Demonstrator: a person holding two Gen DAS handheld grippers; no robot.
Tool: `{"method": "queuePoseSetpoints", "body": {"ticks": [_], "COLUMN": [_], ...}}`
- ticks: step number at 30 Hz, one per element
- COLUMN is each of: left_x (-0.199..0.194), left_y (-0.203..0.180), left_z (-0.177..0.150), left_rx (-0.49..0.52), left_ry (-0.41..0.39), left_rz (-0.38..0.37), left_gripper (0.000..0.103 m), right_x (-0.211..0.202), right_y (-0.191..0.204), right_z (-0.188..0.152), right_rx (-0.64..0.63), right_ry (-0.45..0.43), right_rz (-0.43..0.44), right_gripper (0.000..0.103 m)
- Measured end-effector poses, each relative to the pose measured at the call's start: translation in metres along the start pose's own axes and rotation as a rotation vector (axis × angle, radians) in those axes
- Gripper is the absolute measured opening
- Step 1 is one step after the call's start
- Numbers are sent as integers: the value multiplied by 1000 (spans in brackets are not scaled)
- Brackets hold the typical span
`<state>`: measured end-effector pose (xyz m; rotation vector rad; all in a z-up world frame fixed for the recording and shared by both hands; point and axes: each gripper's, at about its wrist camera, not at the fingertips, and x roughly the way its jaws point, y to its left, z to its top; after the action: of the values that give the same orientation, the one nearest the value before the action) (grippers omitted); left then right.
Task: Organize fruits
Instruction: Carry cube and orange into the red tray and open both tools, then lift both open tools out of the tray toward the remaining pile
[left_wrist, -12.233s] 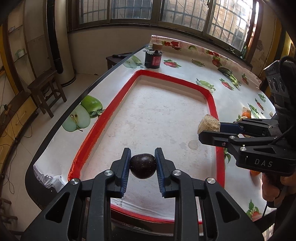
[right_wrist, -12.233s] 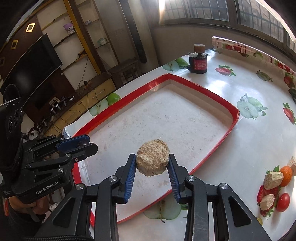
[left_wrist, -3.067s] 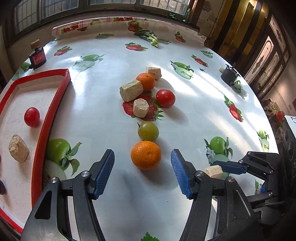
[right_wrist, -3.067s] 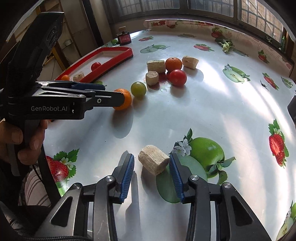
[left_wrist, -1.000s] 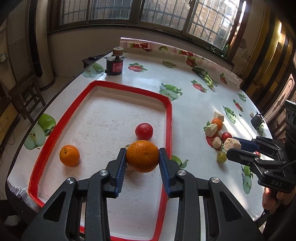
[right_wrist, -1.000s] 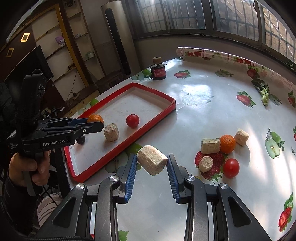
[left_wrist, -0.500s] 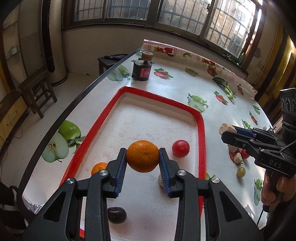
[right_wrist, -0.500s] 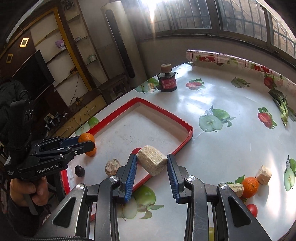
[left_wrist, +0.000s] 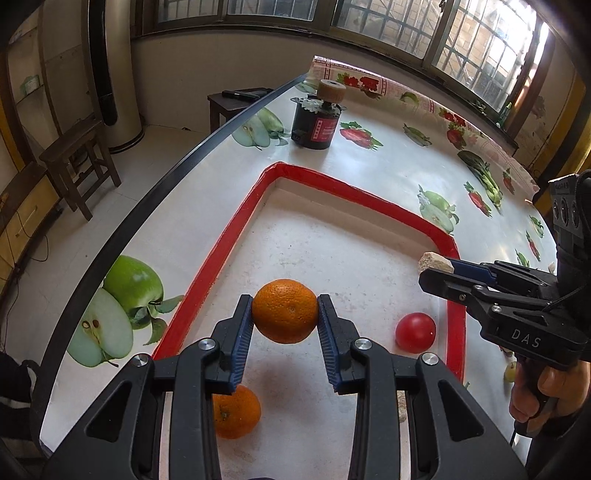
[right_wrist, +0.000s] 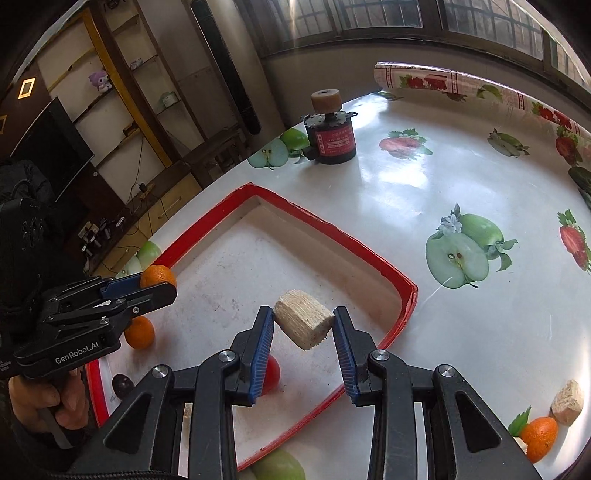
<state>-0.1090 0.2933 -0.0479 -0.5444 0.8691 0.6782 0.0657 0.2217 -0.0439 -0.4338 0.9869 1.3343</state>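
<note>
Gripping, left gripper (left_wrist: 285, 322): orange (left_wrist: 284, 311), above red tray (left_wrist: 210, 275)
Right gripper (right_wrist: 303, 328): jaws clamp beige chunk (right_wrist: 303, 318) over tray
Markings: "GenRobot.AI", "DAS"
Black can (right_wrist: 330, 139) label: unreadable, blurred

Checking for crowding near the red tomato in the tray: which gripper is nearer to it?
Right. The right gripper, holding a beige chunk, hangs almost directly above the tomato; the left gripper, gripping an orange, is off to the tomato's side.
</note>
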Motion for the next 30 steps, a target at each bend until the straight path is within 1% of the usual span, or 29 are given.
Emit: {"method": "queuePoseSetpoints", "body": {"ticks": [6, 9, 11, 12, 13, 14, 15, 16, 17, 21, 30], "left_x": [13, 16, 16, 17, 16, 16, 14, 12, 10, -1, -24], "left_y": [0, 0, 2, 4, 4, 5, 6, 6, 6, 1, -14], "left_z": [-3, -5, -4, -4, -4, -4, -5, -5, -6, -9, -17], "left_rx": [2, -1, -20, -29, -31, -32, -35, -40, -44, -36, -19], "left_ry": [37, 48, 63, 71, 71, 69, 68, 66, 63, 38, 6], "left_rz": [9, 9, 6, 12, 20, 27, 29, 29, 30, 41, 27], "left_gripper": [32, 33, 36, 42, 44, 44, 44, 44, 44, 44, 44], "right_x": [19, 22, 23, 23, 23, 23, 22, 20, 17, 0, -53], "right_y": [-2, 0, 1, 2, 2, 3, 4, 4, 5, 5, 3], "right_z": [0, 0, 1, 1, 0, 0, 0, -1, -2, -5, -22], "right_rx": [-11, -28, -32, -34, -38, -41, -42, -42, -42, -41, -25], "right_ry": [36, 38, 40, 41, 41, 42, 42, 39, 33, 8, -64], "right_rz": [-11, -23, -23, -20, -21, -26, -28, -28, -26, -26, -31], "right_gripper": [34, 35, 37, 39, 40, 41, 45, 49, 49, 50, 54]}}
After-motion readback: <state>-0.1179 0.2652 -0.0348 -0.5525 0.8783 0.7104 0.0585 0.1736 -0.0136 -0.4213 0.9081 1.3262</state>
